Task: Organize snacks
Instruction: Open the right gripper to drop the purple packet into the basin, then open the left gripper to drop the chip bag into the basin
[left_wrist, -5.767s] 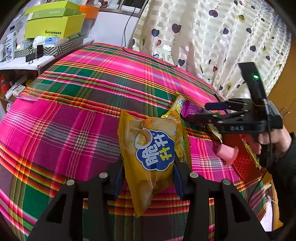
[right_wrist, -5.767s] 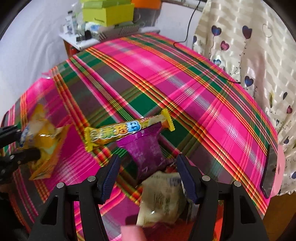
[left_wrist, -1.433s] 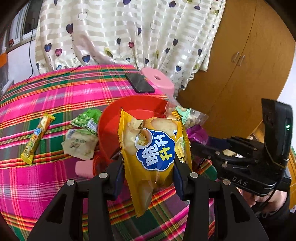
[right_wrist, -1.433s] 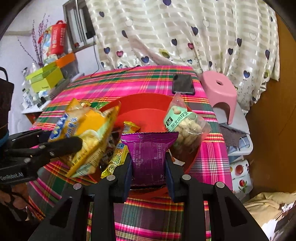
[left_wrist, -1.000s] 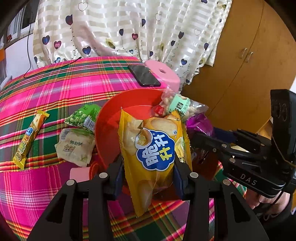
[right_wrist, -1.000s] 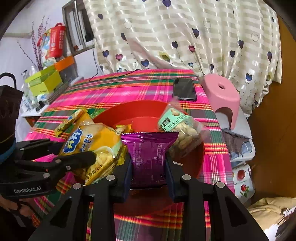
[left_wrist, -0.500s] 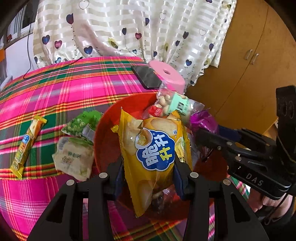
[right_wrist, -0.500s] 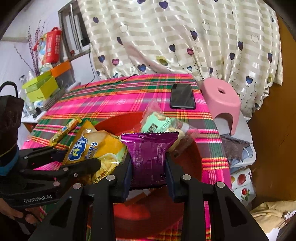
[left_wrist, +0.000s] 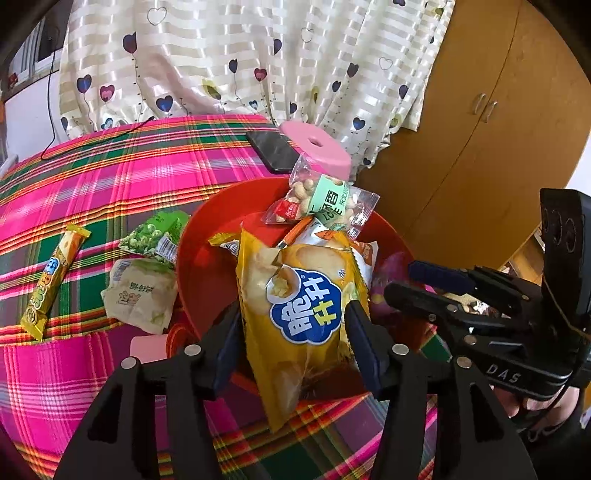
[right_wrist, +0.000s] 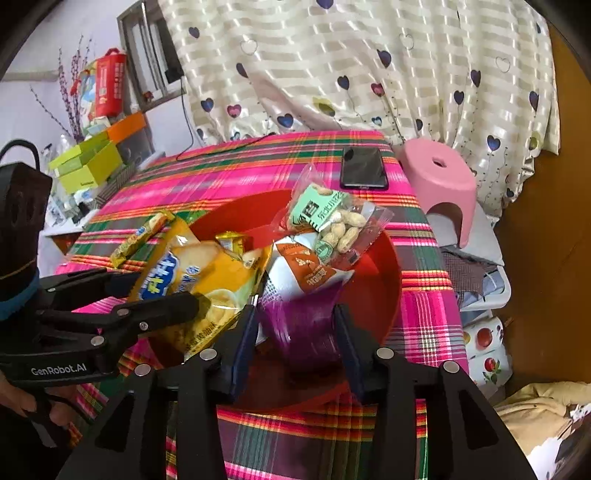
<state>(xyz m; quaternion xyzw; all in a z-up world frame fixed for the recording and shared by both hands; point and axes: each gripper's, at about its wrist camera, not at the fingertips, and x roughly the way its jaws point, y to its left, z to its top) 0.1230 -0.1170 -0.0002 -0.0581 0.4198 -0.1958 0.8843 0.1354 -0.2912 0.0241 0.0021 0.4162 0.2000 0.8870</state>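
Two hand-held black tongs hover over a round red plastic bowl that sits on a counter covered with a pink, green and orange plaid cloth. The left tongs are opening around a yellow crinkly bag of potato chips with a blue logo; the bag hangs between the jaws above the bowl and a gap shows beside each pad. The right tongs are also opening, with a blurred purple foil snack packet between the jaws, low over the inside of the bowl, apart from both pads. Inside the bowl, at its far rim, lies a clear bag of peanuts with a mint-green label, and just in front of it an orange-and-white packet. Left of the bowl on the cloth are a green pea snack packet, a pale green packet touching the bowl's wall, and further left a long yellow wafer bar. Beyond the bowl a black phone lies near the counter's far edge, beside a pink plastic stool
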